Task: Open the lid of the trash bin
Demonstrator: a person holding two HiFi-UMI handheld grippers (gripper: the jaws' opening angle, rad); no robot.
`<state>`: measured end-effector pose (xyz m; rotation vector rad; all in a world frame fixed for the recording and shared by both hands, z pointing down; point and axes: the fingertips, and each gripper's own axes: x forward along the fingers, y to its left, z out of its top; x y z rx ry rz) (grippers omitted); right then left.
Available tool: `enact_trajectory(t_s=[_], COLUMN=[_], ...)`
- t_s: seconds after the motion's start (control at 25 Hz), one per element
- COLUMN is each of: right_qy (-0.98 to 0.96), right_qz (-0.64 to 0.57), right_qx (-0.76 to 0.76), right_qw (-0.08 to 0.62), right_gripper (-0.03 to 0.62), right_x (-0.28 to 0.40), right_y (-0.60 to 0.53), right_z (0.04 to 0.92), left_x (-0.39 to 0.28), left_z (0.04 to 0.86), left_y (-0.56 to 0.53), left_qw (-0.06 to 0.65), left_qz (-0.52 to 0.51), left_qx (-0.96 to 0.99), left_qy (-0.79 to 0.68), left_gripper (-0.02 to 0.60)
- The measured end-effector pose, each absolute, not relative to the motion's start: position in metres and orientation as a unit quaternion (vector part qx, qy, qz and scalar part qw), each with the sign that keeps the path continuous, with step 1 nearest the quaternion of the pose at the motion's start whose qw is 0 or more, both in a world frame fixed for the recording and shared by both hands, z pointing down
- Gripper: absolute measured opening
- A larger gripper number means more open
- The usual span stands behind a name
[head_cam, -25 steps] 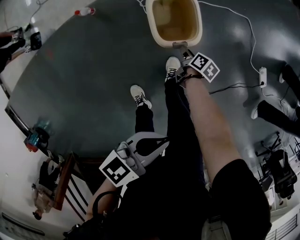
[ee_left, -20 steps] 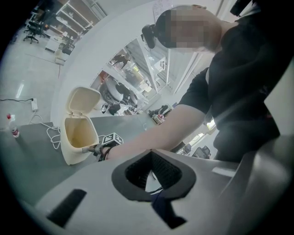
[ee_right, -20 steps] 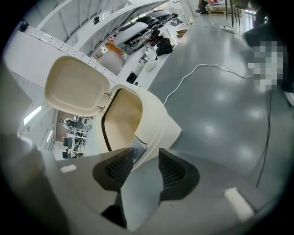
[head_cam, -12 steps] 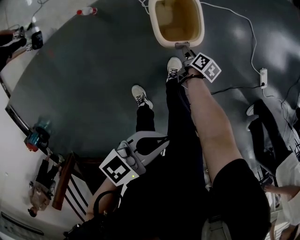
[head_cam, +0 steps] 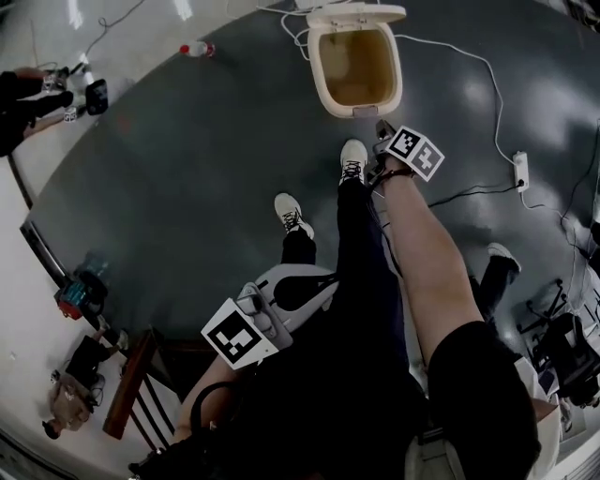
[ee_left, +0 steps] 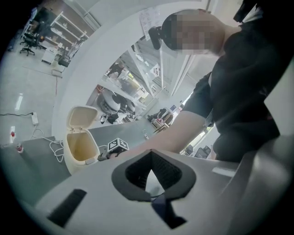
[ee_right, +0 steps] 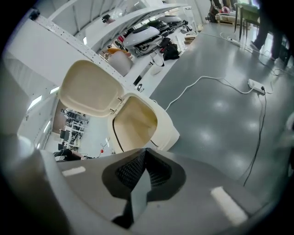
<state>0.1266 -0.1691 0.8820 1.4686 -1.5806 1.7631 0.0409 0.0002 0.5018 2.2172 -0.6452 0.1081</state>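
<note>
The cream trash bin (head_cam: 322, 77) stands on the dark floor with its lid (head_cam: 357, 14) swung up and back, so the empty inside shows. My right gripper (head_cam: 381, 127) hangs just in front of the bin's front edge, apart from it, with its jaws shut on nothing. The right gripper view looks down on the open bin (ee_right: 166, 131) and the raised lid (ee_right: 88, 94) past the right gripper (ee_right: 140, 183). My left gripper (head_cam: 323, 281) stays close to my body, jaws together and empty. The left gripper view also shows the bin (ee_left: 69, 156).
A white cable runs round the bin to a power strip (head_cam: 521, 159) on the right. A bottle (head_cam: 195, 49) lies far left of the bin. My shoes (head_cam: 353, 157) stand just before the bin. A wooden chair (head_cam: 131, 384) is at lower left, and another person's shoe (head_cam: 502, 253) at right.
My right gripper has drawn back from the bin's front edge, where its tips were a second ago. The left gripper has hardly shifted in the picture. The raised lid has come into view.
</note>
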Motion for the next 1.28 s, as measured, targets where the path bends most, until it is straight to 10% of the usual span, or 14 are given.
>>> enact_trajectory(t_s=[1.28], right_qy=[-0.884], right_qz=[0.387], right_qx=[0.261], right_qw=[-0.026], right_gripper=[0.008], right_x=[0.024], right_y=[-0.053], right_z=[0.345], left_x=[-0.036], left_z=[0.306], left_y=[0.043], left_qw=[0.301], left_qz=[-0.054], left_qx=[0.918], left_qy=[-0.254], left_gripper=[0.002])
